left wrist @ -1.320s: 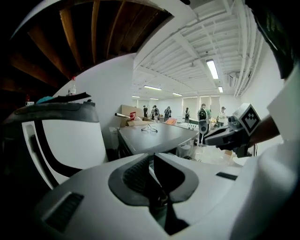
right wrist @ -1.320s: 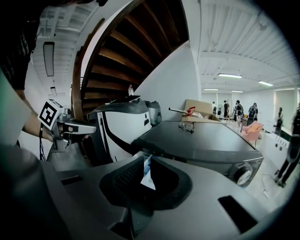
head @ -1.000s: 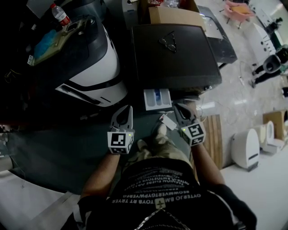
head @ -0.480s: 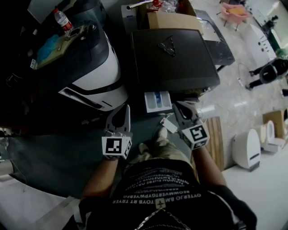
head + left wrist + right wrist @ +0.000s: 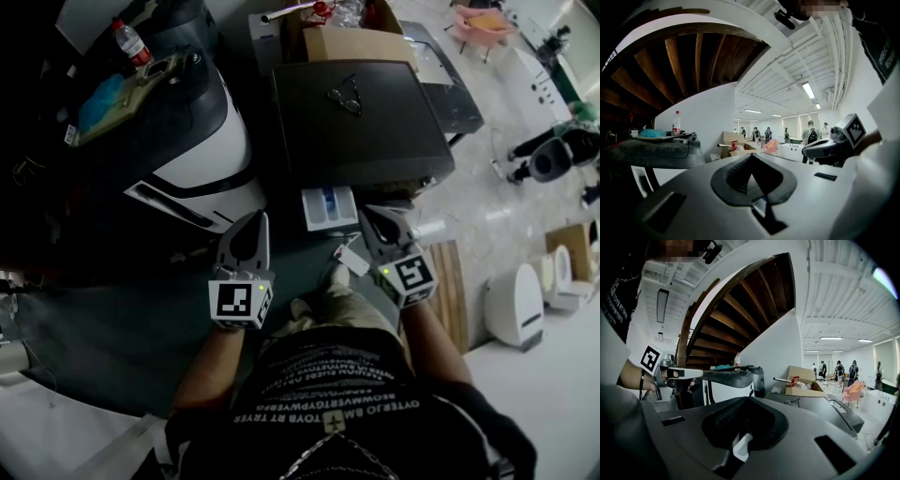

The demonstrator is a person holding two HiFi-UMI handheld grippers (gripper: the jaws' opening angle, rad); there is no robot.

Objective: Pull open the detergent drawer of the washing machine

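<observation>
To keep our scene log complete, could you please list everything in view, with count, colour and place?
washing machine: one, dark top, centre of the head view
detergent drawer: one, white with blue insert, pulled out of the machine's front
glasses, as they appear: one pair, dark, on the machine's top
cardboard box: one, brown, behind the machine
black-and-white appliance: one, left of the washing machine
bottle: one, clear with red cap, on that appliance
pink chair: one, far upper right
wooden board: one, light brown, on the floor at right
left gripper: one, grey, jaws shut, empty, left of the drawer
right gripper: one, grey, jaws shut, right of the drawer
</observation>
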